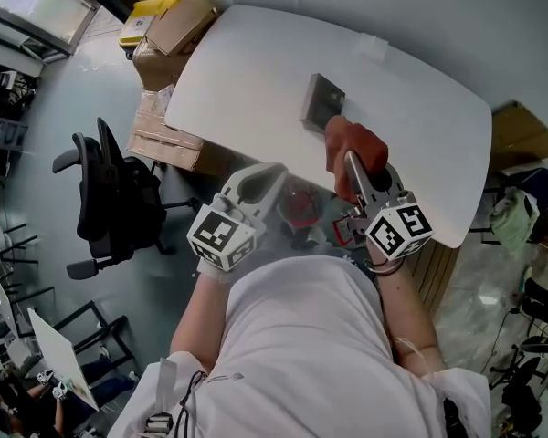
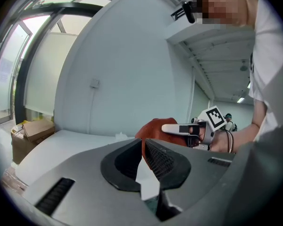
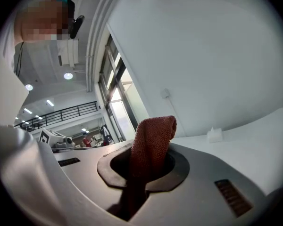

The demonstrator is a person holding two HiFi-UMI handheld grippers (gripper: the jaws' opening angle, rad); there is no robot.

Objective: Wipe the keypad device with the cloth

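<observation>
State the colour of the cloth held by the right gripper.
Rust red cloth, coarsely woven; it shows best in the right gripper view.

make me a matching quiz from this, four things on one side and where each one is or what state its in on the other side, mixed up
Things
1. cloth
2. keypad device
3. office chair
4. left gripper

Places or states
A. on the floor, left of the table in the head view
B. shut, jaws together
C. pinched in the right gripper
D. lying on the white table, beyond the red cloth in the head view

Pairs: 1-C, 2-D, 3-A, 4-B
</observation>
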